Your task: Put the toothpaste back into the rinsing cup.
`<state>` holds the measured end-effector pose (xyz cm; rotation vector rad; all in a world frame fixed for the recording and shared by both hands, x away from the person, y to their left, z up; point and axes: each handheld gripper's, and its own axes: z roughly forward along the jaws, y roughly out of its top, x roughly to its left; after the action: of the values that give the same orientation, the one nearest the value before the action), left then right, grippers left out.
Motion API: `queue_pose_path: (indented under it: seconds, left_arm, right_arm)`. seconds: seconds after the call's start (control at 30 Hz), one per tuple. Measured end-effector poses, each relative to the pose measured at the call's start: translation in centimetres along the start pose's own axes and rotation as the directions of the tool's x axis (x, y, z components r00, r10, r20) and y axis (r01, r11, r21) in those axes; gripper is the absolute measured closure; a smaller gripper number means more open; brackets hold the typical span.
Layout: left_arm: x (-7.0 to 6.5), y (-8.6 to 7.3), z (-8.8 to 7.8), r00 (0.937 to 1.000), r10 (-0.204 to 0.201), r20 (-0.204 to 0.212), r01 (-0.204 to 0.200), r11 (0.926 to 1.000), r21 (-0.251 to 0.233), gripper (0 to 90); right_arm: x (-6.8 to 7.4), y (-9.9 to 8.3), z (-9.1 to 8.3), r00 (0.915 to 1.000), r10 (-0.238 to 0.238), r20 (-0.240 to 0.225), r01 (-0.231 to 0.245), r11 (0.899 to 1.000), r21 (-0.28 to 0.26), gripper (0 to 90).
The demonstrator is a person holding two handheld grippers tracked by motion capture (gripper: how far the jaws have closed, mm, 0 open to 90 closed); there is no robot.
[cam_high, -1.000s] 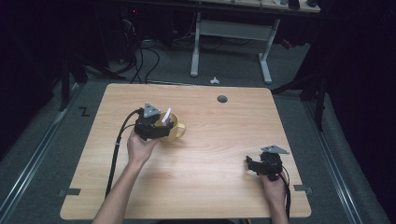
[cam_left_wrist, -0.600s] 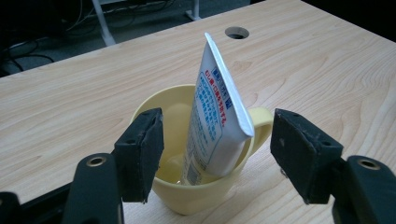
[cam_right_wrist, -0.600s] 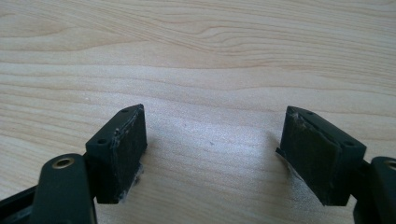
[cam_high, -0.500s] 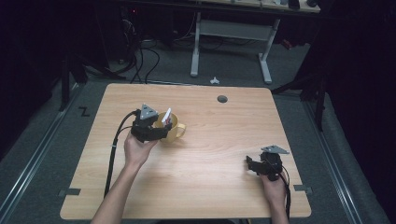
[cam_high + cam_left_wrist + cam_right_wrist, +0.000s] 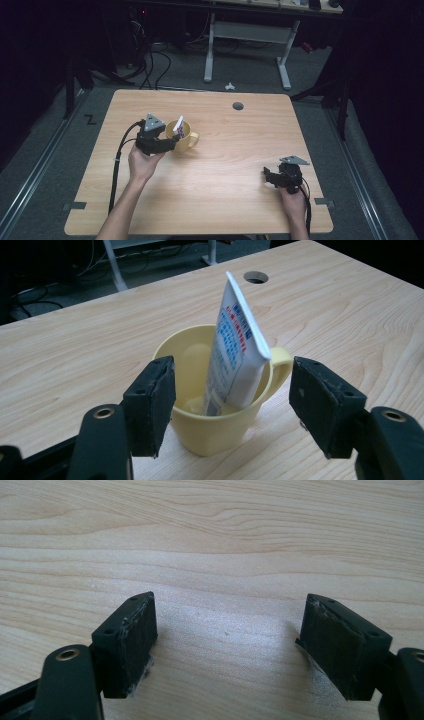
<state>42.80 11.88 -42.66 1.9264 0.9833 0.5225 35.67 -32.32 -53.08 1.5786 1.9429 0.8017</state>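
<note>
Two tools over wooden counter [image 5: 225, 165]. Left tool [image 5: 232, 405] spread apart around yellow mug [image 5: 215, 425], near pad beside the wall, far pad clear. White tube [image 5: 235, 360] leaning inside mug. Right tool [image 5: 227, 647] gaping wide, nothing between, near counter's right edge.

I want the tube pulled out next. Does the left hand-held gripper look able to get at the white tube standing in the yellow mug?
Probably yes: the left hand-held gripper stands open at the yellow mug, and the white tube sticks up unobstructed.
</note>
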Motion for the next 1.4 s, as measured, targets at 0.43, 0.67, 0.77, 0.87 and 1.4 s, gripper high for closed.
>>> queue_pose_path:
  seconds: [0.43, 0.67, 0.77, 0.87, 1.4]
  left_arm:
    - [0.3, -0.7, -1.5, 0.9998, -0.018, 0.0, 0.018, 0.9994, -0.028, 37.9]
    - [0.9, -1.2, -2.2, 0.9992, -0.041, 0.0, 0.041, 0.9986, -0.034, 39.4]
    - [0.9, -1.3, -2.4, 0.9992, -0.04, -0.002, 0.04, 0.9986, -0.035, 39.5]
    - [0.9, -1.2, -2.8, 0.9991, -0.042, -0.002, 0.042, 0.9981, -0.044, 39.4]
    - [1.5, -2.0, -4.1, 0.9974, -0.071, -0.01, 0.07, 0.9956, -0.062, 39.4]
  right_arm:
    - [0.0, 0.0, 0.0, 1.0, 0.0, 0.001, 0.0, 1.0, -0.001, 22.8]
    - [0.0, 0.0, 0.0, 1.0, 0.0, 0.001, 0.0, 1.0, -0.001, 22.9]
    - [0.0, 0.0, 0.0, 1.0, 0.0, 0.0, 0.0, 1.0, 0.0, 22.9]
    - [0.0, 0.0, 0.0, 1.0, 0.0, 0.001, 0.0, 1.0, -0.001, 22.9]
    - [0.0, 0.0, 0.0, 1.0, 0.0, 0.001, 0.0, 1.0, -0.001, 22.9]
